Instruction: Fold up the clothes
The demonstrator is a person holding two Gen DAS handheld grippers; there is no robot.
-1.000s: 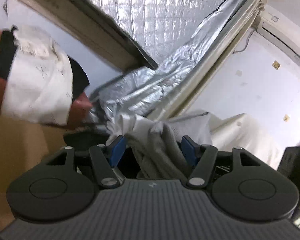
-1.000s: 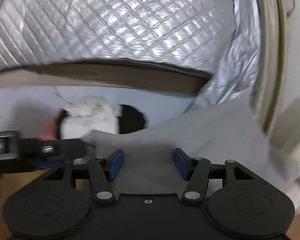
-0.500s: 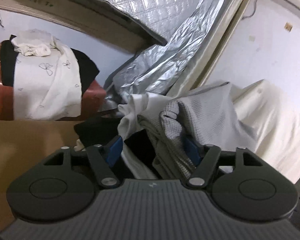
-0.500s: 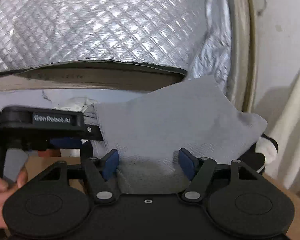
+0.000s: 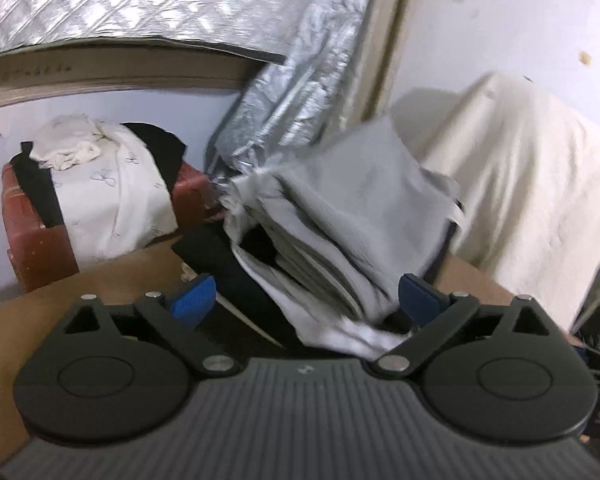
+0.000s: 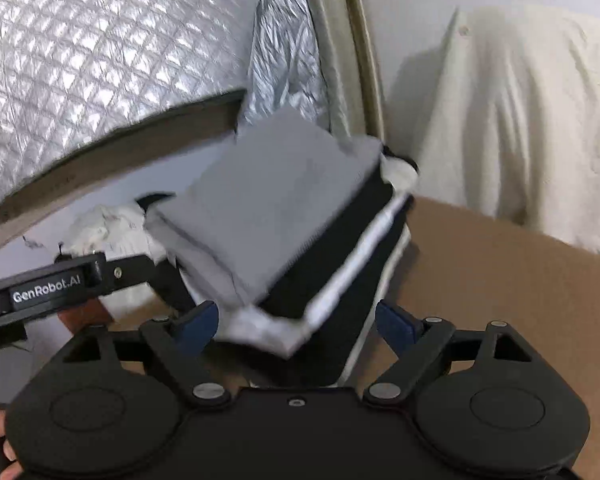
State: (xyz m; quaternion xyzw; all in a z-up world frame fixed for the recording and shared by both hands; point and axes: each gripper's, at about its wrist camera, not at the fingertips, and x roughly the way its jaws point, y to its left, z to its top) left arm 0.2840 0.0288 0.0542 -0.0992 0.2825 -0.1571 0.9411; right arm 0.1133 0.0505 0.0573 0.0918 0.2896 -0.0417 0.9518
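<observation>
Nearest, left gripper [image 5: 306, 298] and right gripper [image 6: 296, 320] both stand spread, pinching nothing, around the folded stack [image 6: 284, 232] on the brown table [image 6: 500, 280]; grey garment [image 6: 268, 200] tops it askew, so any nudge could topple the layers.

Setting: a room in a home, used for laundry or storage. Evidence: quilted silver insulating sheet [image 6: 100, 60] hung over the window area; pale painted wall [image 5: 480, 32]; red suitcase [image 5: 40, 248] draped with white and black garments; cream cloth cover [image 6: 520, 120] over some bulky item; stack of folded clothes [image 6: 292, 220] on a brown tabletop [image 6: 500, 272].
</observation>
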